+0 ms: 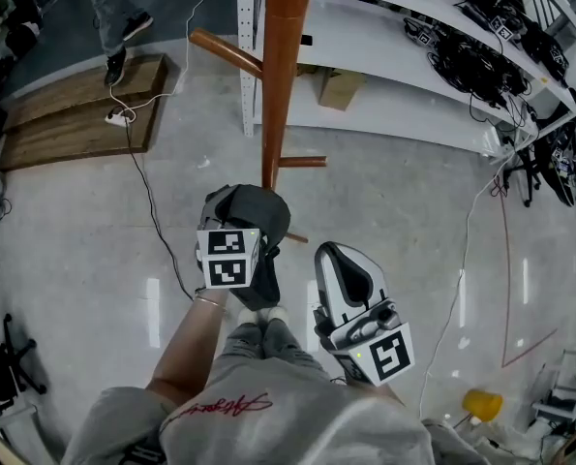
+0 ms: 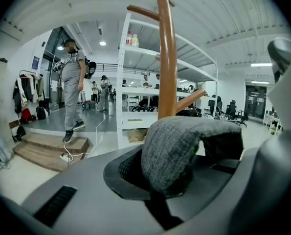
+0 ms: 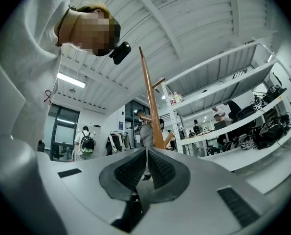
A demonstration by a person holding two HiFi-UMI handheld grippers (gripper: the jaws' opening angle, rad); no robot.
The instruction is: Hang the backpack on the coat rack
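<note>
**Head view.** Looks steeply down on a grey concrete floor (image 1: 384, 211), with the wooden coat rack (image 1: 280, 76) rising at centre and pegs splaying from its pole. Finds the left gripper (image 1: 244, 213) near the pole's foot, marker cube on top, with the dark grey backpack (image 1: 268, 223) bunched at its front end. Puts the right gripper (image 1: 338, 260) just beside it, white-shelled and clear of the bag. Takes in a wooden platform (image 1: 70, 114) at upper left, a white power strip (image 1: 120, 117) at its edge, a white shelving unit (image 1: 394, 42) behind the rack and a cardboard box (image 1: 338, 87) under it. Catches red cursive lettering (image 1: 215, 407) on the person's grey top, too warped to read.

**Left gripper view.** Shows the jaws clamped fully on the backpack's grey woven handle (image 2: 184, 146), the fabric arching up over them. Sets the coat rack straight ahead, beyond the handle and apart from it. Offers bottle labels on the top shelf, too small to read.

**Right gripper view.** Shows the ribbed pads (image 3: 133, 170) pressed together with nothing between. Tilts up toward a white ceiling, with the rack's pole beyond the jaws. Holds no legible print.
</note>
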